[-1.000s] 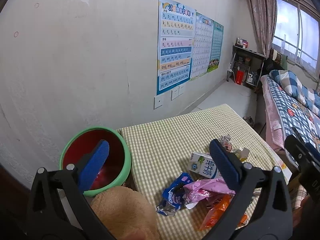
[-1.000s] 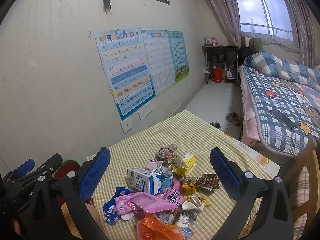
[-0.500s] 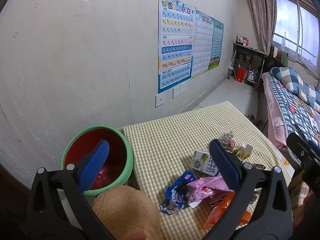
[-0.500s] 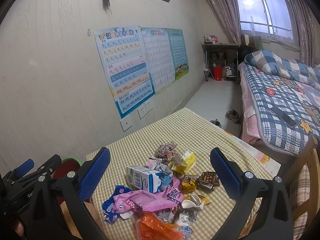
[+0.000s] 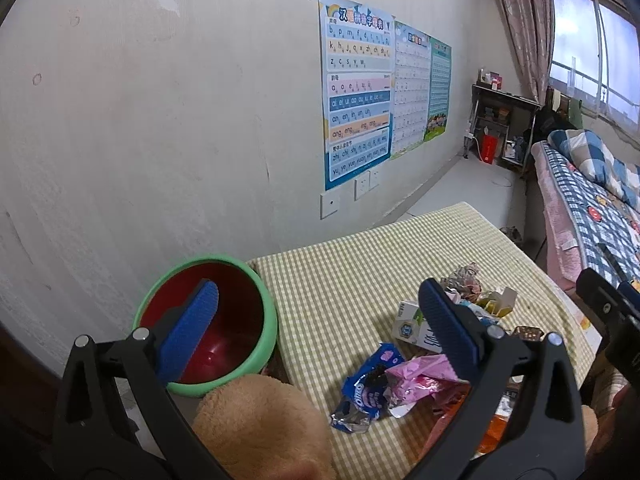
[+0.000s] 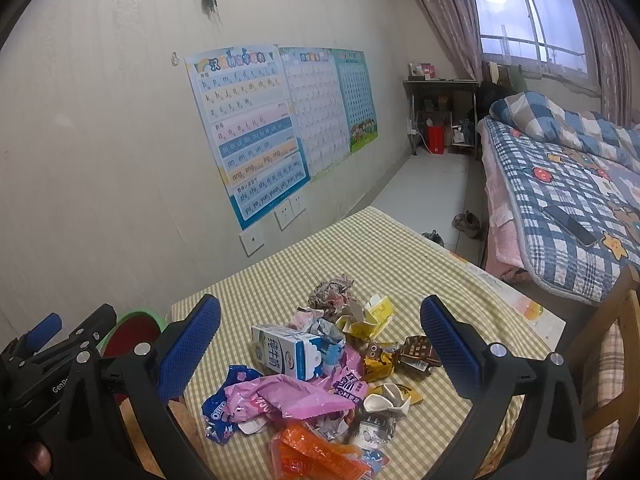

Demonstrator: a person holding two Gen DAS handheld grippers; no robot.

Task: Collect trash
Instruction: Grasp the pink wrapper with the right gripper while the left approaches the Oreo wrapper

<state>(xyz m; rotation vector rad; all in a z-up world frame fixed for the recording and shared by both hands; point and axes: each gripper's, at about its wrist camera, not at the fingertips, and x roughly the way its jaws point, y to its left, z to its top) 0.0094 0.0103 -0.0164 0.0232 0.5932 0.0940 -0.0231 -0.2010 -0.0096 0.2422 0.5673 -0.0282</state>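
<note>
Trash pile (image 6: 320, 380): loose wrappers and cartons heaped on the near part of the table, nothing yet held by either tool.
Table (image 6: 360, 248): covered in a yellow-green checked cloth, set against the wall.
Milk carton (image 6: 286, 352): white and blue, lying on its side at the middle of the heap.
Pink wrapper (image 6: 288, 396): crumpled, in front of the carton and touching it.
Blue cookie wrapper (image 5: 366, 390): torn open, at the left edge of the heap, partly under the pink one.
Orange wrapper (image 6: 316, 454): nearest the camera, at the table's front edge.
Brown wrapper (image 6: 418, 354): on the right side of the heap.
Bin (image 5: 208, 320): green rim, red inside, standing beside the table's left end, against the wall.
Left gripper (image 5: 320, 328): jaws spread wide, nothing between them; one finger overlaps the bin in view, the other the carton.
Right gripper (image 6: 320, 344): jaws spread wide, holding nothing, raised above the heap.
Wall charts (image 6: 248, 132): three posters in a row, above the sockets.
Bed (image 6: 560, 200): blue checked quilt, to the right, well apart from the table.
</note>
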